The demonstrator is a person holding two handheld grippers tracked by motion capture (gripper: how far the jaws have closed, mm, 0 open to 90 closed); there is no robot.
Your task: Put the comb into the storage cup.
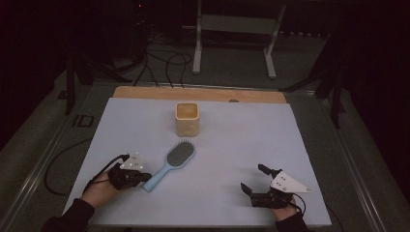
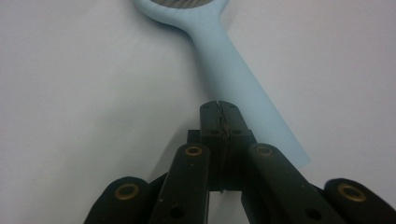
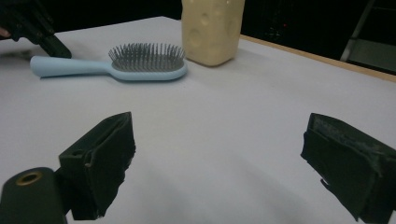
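Note:
A light blue hairbrush (image 1: 171,163) lies bristles up near the table's middle, its handle pointing toward the front left. My left gripper (image 1: 146,177) is shut, its tips resting beside the end of that handle. In the left gripper view the jaws (image 2: 219,106) are pressed together with nothing between them, and the handle (image 2: 236,84) runs along their right side. My right gripper (image 1: 255,178) stands wide open at the front right, well away from the brush (image 3: 140,64). Its pads (image 3: 100,156) have bare mat between them.
A cream square holder (image 1: 186,118) with dimpled sides stands behind the brush, also seen as the holder (image 3: 212,28) in the right gripper view. A pale mat (image 1: 232,145) covers the table, with a wooden strip (image 1: 145,92) at the far edge. Cables and a stand lie on the floor beyond.

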